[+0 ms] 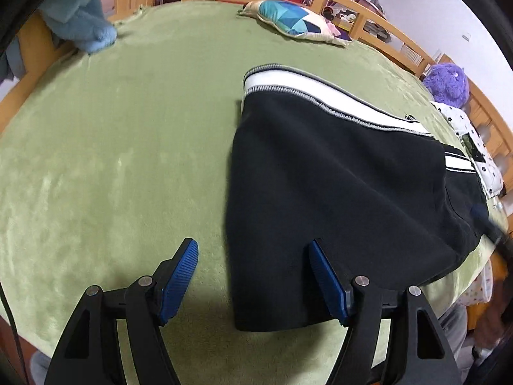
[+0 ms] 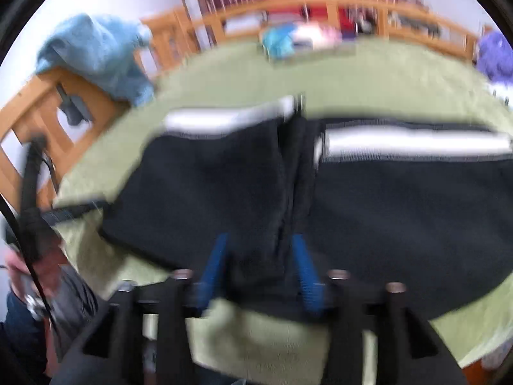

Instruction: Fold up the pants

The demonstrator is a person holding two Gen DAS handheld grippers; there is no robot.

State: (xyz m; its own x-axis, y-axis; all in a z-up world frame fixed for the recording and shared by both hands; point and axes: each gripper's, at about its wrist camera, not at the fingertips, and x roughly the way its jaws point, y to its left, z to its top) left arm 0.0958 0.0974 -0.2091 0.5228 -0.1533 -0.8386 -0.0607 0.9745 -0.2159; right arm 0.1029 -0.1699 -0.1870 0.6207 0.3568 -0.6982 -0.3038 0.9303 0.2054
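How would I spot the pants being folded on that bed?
Start at the green bed inside its wooden rail. The pants lie flat near the front edge. They are the only black cloth there, with a white stripe along the far side.

pants [image 1: 336,176] | black, with a white side stripe edged in grey stitching | I see them lying flat on the green blanket [image 1: 128,160], folded over on themselves | right-wrist view is blurred; a fold or seam runs down their middle there
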